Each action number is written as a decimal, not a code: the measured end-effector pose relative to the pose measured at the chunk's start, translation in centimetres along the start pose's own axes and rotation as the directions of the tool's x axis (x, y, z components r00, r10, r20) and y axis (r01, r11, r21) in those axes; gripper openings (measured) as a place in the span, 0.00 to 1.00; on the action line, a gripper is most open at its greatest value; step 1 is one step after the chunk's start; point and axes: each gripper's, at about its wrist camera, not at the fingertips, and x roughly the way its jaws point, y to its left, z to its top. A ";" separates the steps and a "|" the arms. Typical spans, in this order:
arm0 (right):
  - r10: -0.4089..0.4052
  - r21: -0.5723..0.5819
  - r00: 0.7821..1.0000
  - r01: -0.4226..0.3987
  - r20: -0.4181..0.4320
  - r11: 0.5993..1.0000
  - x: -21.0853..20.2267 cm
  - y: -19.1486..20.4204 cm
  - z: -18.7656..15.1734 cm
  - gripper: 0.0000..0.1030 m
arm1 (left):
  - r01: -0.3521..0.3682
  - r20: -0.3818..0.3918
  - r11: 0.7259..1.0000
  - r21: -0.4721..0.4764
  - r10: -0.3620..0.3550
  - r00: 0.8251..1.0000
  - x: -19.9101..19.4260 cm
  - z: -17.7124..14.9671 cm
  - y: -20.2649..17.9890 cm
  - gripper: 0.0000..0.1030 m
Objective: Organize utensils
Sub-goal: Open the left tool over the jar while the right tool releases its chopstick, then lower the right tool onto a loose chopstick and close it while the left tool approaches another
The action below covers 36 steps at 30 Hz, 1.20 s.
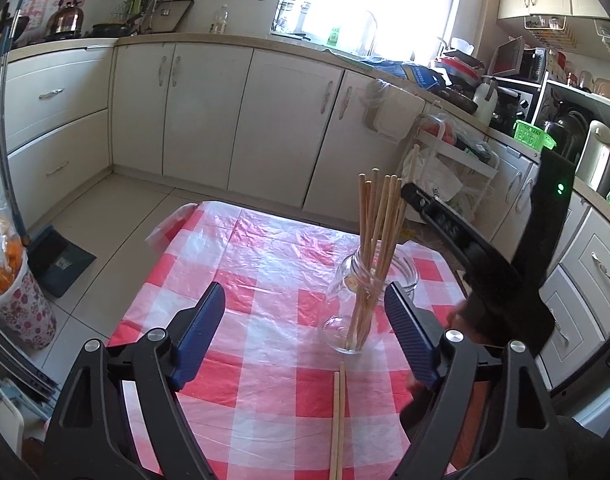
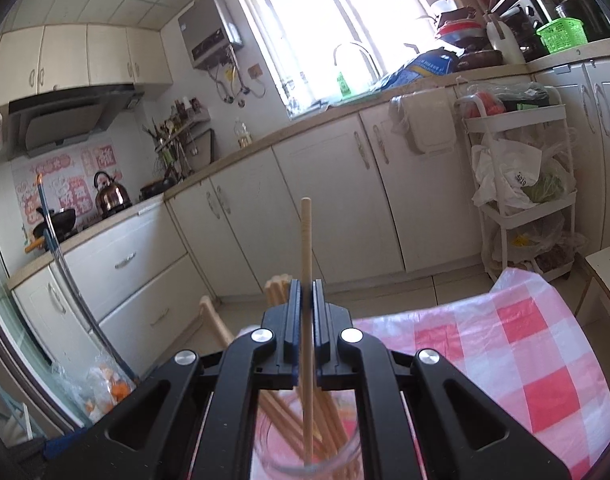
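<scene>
Right claw (image 2: 306,300) is clamped on one chopstick (image 2: 306,248), held upright w/ its lower end inside the jar (image 1: 369,296). Jar stands on the bench (image 1: 265,264), checked red-white cloth, w/ a bunch of sticks (image 1: 379,216) leaning in it. Left claw (image 1: 305,332) is spread wide, gripping nothing, just near side of the jar. A pair (image 1: 338,420) lies flat on the bench, near side of the jar.
</scene>
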 end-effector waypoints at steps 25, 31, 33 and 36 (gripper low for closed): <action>-0.096 -0.017 0.893 0.099 -0.439 0.995 -6.4 2.4 -9.9 0.20 | -0.110 -0.048 0.990 0.084 0.114 0.992 -0.2 -1.6 0.9 0.81; -0.146 -0.079 0.847 0.123 -0.512 0.989 -5.3 2.4 -12.4 0.19 | -0.125 -0.057 0.989 0.080 0.130 0.990 0.0 -1.7 1.4 0.82; -0.152 -0.093 0.836 0.121 -0.527 0.988 -4.9 2.3 -13.1 0.19 | -0.129 -0.069 0.989 0.074 0.134 0.989 0.3 -1.7 1.6 0.82; -0.172 -0.116 0.812 0.129 -0.558 0.985 -4.4 2.2 -14.1 0.18 | -0.135 -0.074 0.988 0.072 0.140 0.987 0.5 -1.9 1.8 0.82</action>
